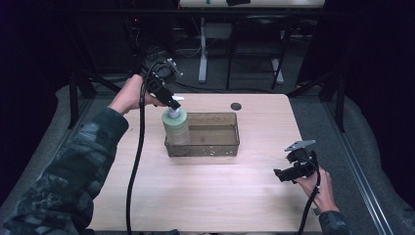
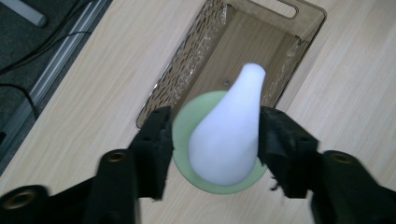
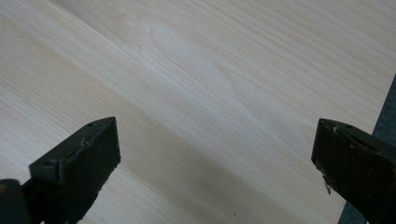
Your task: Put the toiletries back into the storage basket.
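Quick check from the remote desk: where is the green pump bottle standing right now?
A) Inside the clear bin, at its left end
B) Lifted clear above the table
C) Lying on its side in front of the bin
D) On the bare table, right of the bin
A: in the high view the green pump bottle stands upright inside the clear bin, at its left end.

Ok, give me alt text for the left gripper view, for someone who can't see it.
The left gripper looks down on a green bottle with a white pump top, its black jaws slightly apart on either side. Beyond lies a clear brown tray on a pale wooden table.
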Demonstrator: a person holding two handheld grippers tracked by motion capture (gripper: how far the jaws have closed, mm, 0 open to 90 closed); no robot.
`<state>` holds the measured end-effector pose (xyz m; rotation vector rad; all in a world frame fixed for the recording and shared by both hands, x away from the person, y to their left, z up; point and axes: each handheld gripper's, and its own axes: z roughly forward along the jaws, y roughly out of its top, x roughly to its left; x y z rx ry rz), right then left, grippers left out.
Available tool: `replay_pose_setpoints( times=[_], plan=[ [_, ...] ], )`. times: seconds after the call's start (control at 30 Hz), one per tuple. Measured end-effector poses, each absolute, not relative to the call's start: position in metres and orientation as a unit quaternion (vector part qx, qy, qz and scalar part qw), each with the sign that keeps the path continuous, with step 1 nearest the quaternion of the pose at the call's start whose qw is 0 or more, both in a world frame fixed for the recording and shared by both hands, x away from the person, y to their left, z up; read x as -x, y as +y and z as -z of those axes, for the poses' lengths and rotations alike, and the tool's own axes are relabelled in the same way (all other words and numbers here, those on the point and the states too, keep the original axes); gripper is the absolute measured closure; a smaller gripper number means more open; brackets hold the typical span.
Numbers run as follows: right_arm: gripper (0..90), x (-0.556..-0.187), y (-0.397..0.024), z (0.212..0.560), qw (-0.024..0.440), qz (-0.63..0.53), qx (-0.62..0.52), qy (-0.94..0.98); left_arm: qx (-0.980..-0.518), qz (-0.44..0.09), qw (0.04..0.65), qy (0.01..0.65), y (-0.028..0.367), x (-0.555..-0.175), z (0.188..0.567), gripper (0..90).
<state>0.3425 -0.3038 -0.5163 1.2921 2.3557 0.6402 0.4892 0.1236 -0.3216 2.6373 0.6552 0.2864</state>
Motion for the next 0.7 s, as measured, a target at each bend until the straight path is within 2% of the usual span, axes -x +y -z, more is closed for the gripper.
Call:
replay_pose_setpoints(
  times=[0.23,0.5,0.7],
  plan=[
    [0.6,-0.343,-0.304,0.516,0.186,-0.231,-0.461,0.837,-0.937,-0.103,0.230,0.240,0.128,-0.483,0.314,16.2],
    [0.7,-0.343,-0.303,0.517,0.187,-0.227,-0.459,0.838,-0.927,-0.108,0.256,0.251,0.141,-0.467,0.314,4.3],
    [0.7,-0.342,-0.303,0.517,0.185,-0.227,-0.461,0.837,-0.922,-0.111,0.265,0.260,0.154,-0.453,0.323,0.0]
  ],
)
